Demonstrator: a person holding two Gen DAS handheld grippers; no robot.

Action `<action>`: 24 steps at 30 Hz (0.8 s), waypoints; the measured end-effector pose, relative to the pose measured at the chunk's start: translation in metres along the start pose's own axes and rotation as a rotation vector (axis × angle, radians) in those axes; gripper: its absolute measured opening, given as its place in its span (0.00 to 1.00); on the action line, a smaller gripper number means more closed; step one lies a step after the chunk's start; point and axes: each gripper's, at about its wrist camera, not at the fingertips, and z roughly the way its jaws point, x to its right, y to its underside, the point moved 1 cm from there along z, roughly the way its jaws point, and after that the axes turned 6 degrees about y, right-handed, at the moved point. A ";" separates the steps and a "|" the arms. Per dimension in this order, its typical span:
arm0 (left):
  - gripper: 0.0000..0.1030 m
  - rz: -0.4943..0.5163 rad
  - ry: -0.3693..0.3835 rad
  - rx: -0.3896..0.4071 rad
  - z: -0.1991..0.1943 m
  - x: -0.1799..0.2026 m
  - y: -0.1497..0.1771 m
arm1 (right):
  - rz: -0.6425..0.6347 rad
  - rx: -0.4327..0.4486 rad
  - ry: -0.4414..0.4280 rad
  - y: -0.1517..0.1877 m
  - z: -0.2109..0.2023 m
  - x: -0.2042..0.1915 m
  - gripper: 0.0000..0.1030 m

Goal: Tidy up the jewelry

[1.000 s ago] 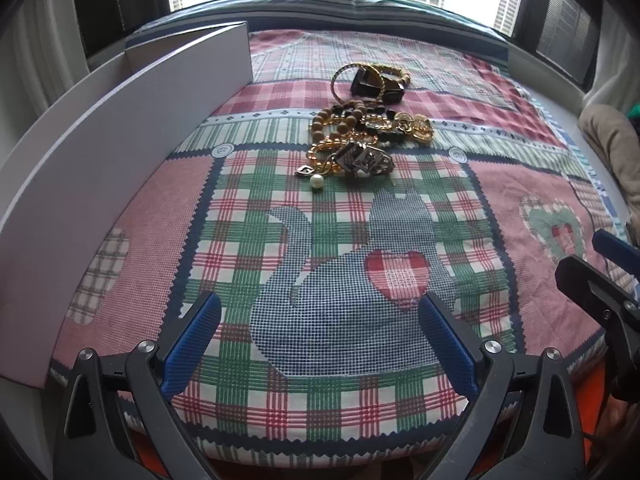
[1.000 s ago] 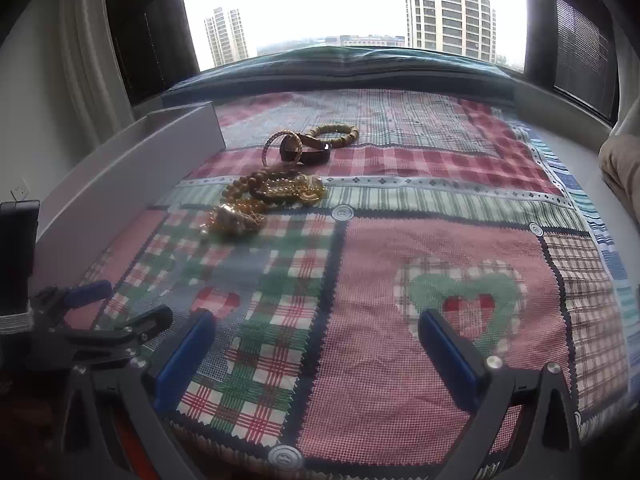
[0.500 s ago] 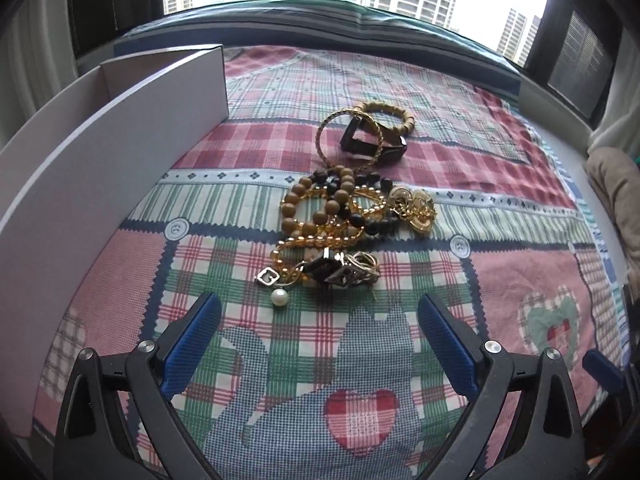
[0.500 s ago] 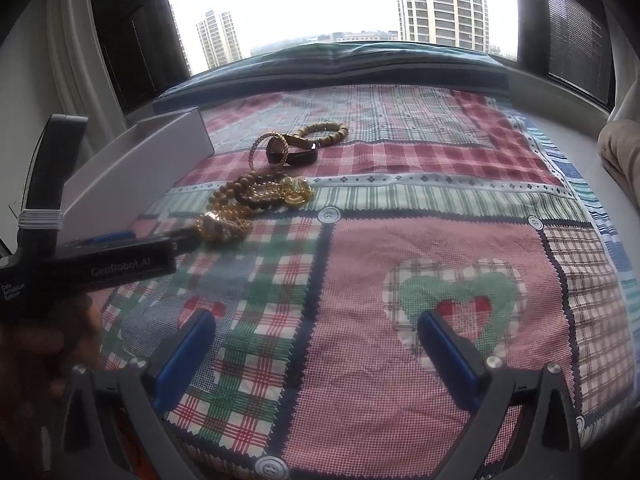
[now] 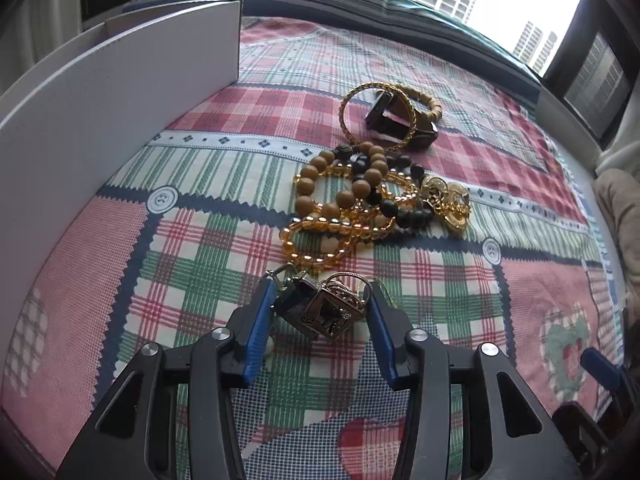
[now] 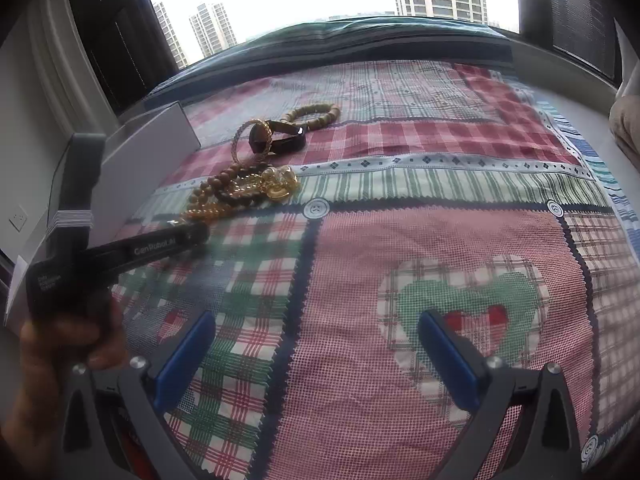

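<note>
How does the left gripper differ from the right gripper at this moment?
The left gripper has a dark metal cube pendant between its fingers and its jaws are closing on it; the right gripper has nothing between its fingers.
The left gripper's fingers stand narrow; the right gripper's stand wide apart.
The left gripper is at the near end of the jewelry pile; the right gripper hangs over bare patchwork cloth.
Both have blue pads.
</note>
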 end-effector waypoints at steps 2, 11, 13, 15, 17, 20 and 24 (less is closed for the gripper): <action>0.45 -0.001 0.013 -0.015 -0.009 -0.008 0.008 | -0.006 -0.003 -0.003 -0.003 0.004 -0.001 1.00; 0.71 -0.003 0.033 -0.046 -0.036 -0.039 0.031 | -0.064 -0.042 -0.095 -0.050 0.037 -0.007 1.00; 0.71 -0.012 0.042 -0.050 -0.036 -0.042 0.030 | -0.094 -0.060 -0.100 -0.070 0.057 -0.013 1.00; 0.71 -0.023 0.044 -0.045 -0.038 -0.044 0.030 | -0.138 -0.081 -0.097 -0.085 0.080 -0.022 0.98; 0.74 -0.033 0.050 -0.036 -0.043 -0.046 0.030 | -0.157 -0.111 -0.116 -0.096 0.102 -0.030 0.93; 0.75 -0.040 0.046 -0.021 -0.051 -0.050 0.031 | -0.196 -0.112 -0.150 -0.104 0.126 -0.041 0.78; 0.76 -0.055 0.036 -0.006 -0.061 -0.059 0.033 | -0.219 -0.117 -0.172 -0.106 0.123 -0.046 0.23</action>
